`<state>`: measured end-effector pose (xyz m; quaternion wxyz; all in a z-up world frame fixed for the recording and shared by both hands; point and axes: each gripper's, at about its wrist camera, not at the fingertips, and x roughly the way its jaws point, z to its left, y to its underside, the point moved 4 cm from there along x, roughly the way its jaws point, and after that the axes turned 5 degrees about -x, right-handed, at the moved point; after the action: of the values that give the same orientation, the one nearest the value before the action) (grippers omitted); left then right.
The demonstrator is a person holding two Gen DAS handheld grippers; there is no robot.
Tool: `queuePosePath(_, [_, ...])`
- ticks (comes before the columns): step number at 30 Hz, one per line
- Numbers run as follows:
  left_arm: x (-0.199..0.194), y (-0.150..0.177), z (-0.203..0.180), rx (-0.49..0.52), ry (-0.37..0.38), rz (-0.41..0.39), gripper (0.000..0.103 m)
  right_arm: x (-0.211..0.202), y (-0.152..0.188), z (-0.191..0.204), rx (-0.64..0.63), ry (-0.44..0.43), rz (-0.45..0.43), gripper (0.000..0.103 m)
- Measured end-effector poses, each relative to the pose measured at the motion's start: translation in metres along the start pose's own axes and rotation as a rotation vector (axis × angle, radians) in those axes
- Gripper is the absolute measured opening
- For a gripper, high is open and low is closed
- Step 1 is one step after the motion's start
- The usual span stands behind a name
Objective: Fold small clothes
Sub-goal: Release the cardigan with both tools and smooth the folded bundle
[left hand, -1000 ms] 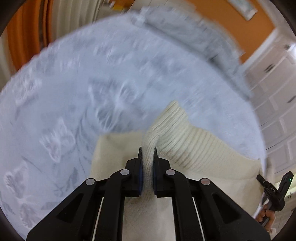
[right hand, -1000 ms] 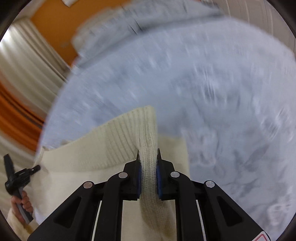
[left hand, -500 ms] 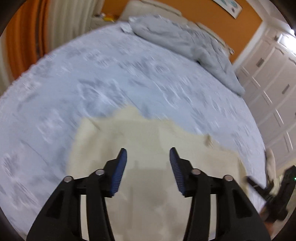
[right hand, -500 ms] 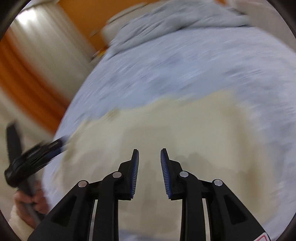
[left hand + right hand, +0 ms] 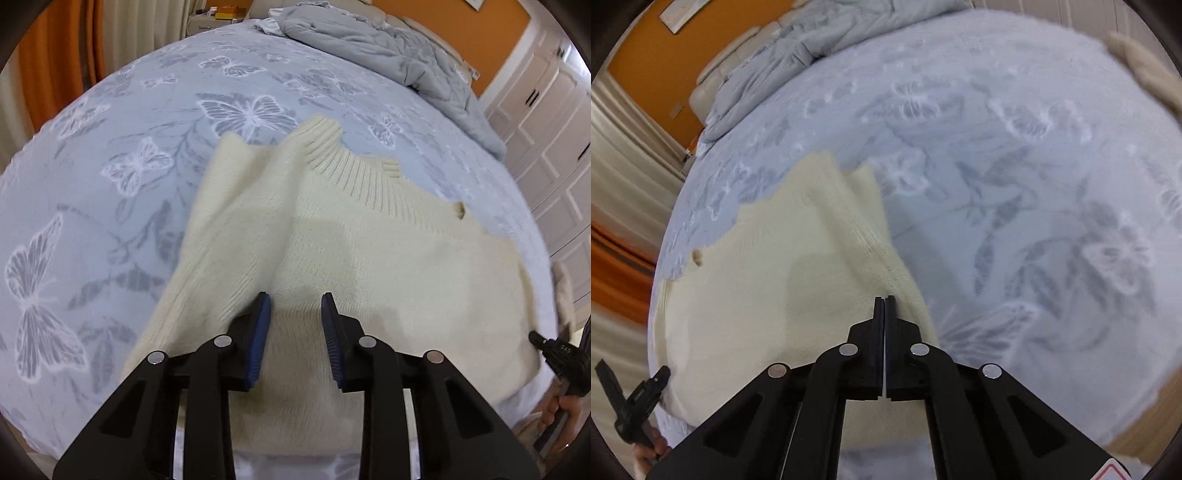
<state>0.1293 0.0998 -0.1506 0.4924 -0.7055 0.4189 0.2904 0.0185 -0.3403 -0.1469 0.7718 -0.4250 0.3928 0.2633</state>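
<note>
A cream knitted sweater (image 5: 369, 251) lies flat on the bed, its ribbed collar (image 5: 354, 173) toward the far side and one sleeve folded over its body. My left gripper (image 5: 295, 306) is open and empty just above the sweater's near part. In the right wrist view the same sweater (image 5: 768, 280) lies left of centre. My right gripper (image 5: 885, 306) has its jaws closed together with nothing between them, over the sweater's right edge.
The bed has a pale blue sheet with white butterflies (image 5: 110, 192). A crumpled grey duvet (image 5: 388, 48) lies at the head of the bed. White wardrobe doors (image 5: 554, 122) stand at the right. A beige cloth (image 5: 1141, 66) lies far right.
Both grippers held the sweater's folded edge one second ago. They let it go and pulled back. The sweater now lies flat, the left gripper is open, and the right has closed empty.
</note>
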Motion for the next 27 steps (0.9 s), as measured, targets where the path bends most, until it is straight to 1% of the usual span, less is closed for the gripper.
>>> queuePosePath(1, [-0.009, 0.0, -0.001, -0.017, 0.003, -0.009, 0.029, -0.011, 0.002, 0.016, -0.044, -0.025, -0.019, 0.009])
queuePosePath(2, [-0.02, 0.0, -0.002, -0.034, 0.009, -0.026, 0.031, -0.019, 0.008, 0.034, -0.091, -0.045, -0.023, 0.009])
queuePosePath(3, [-0.032, 0.004, -0.004, -0.039, 0.025, -0.048, 0.036, -0.021, 0.012, 0.047, -0.125, -0.052, -0.017, 0.009])
queuePosePath(4, [-0.042, 0.009, -0.005, -0.039, 0.027, -0.069, 0.045, -0.019, 0.022, 0.059, -0.179, -0.036, 0.006, 0.008])
queuePosePath(5, [-0.046, 0.013, -0.004, -0.029, 0.003, -0.078, 0.049, -0.011, 0.03, 0.061, -0.213, 0.022, 0.034, 0.008])
queuePosePath(6, [-0.041, 0.019, 0.0, 0.004, -0.046, -0.059, 0.05, -0.001, 0.039, 0.056, -0.225, 0.087, 0.069, 0.007])
queuePosePath(7, [-0.033, 0.026, 0.007, 0.027, -0.087, -0.028, 0.048, 0.013, 0.053, 0.037, -0.196, 0.139, 0.127, 0.0])
queuePosePath(8, [-0.025, 0.033, 0.017, 0.029, -0.1, -0.009, 0.048, 0.016, 0.057, 0.026, -0.141, 0.117, 0.146, 0.0])
queuePosePath(9, [-0.024, 0.034, 0.021, 0.024, -0.085, -0.018, 0.048, 0.012, 0.054, 0.019, -0.081, 0.086, 0.141, 0.0])
queuePosePath(10, [-0.026, 0.034, 0.023, 0.02, -0.085, -0.023, 0.048, 0.005, 0.048, 0.02, -0.062, 0.087, 0.127, 0.0])
queuePosePath(11, [-0.03, 0.033, 0.023, 0.014, -0.092, -0.023, 0.047, -0.003, 0.043, 0.027, -0.082, 0.097, 0.1, 0.007])
queuePosePath(12, [-0.036, 0.033, 0.023, 0.008, -0.088, -0.032, 0.046, -0.011, 0.041, 0.037, -0.105, 0.085, 0.077, 0.008])
queuePosePath(13, [-0.042, 0.031, 0.021, -0.001, -0.079, -0.052, 0.046, -0.018, 0.038, 0.053, -0.129, 0.036, 0.062, 0.008])
queuePosePath(14, [-0.043, 0.032, 0.021, -0.004, -0.076, -0.058, 0.046, -0.02, 0.038, 0.072, -0.167, -0.016, 0.066, 0.008])
queuePosePath(17, [-0.032, 0.036, 0.024, -0.012, -0.104, -0.019, 0.047, -0.005, 0.051, 0.121, -0.294, -0.084, 0.102, 0.008])
queuePosePath(18, [-0.027, 0.038, 0.026, -0.019, -0.102, -0.016, 0.049, 0.016, 0.062, 0.137, -0.346, -0.089, 0.154, 0.008])
queuePosePath(20, [-0.027, 0.039, 0.027, -0.001, -0.108, -0.023, 0.049, 0.052, 0.085, 0.141, -0.393, -0.045, 0.241, 0.007])
queuePosePath(21, [-0.027, 0.04, 0.026, 0.011, -0.114, -0.023, 0.049, 0.055, 0.088, 0.14, -0.396, -0.041, 0.207, 0.007])
queuePosePath(22, [-0.027, 0.042, 0.026, 0.019, -0.116, -0.021, 0.049, 0.052, 0.087, 0.139, -0.392, -0.038, 0.197, 0.007])
queuePosePath(23, [-0.028, 0.042, 0.026, 0.027, -0.116, -0.021, 0.049, 0.047, 0.082, 0.14, -0.381, -0.036, 0.205, 0.007])
queuePosePath(24, [-0.031, 0.042, 0.026, 0.026, -0.112, -0.023, 0.048, 0.041, 0.076, 0.14, -0.362, -0.047, 0.207, 0.011])
queuePosePath(25, [-0.035, 0.039, 0.026, 0.019, -0.102, -0.032, 0.047, 0.031, 0.067, 0.147, -0.35, -0.087, 0.19, 0.012])
queuePosePath(27, [-0.049, 0.035, 0.016, 0.01, -0.049, -0.064, 0.047, 0.022, 0.059, 0.166, -0.384, -0.114, 0.149, 0.012])
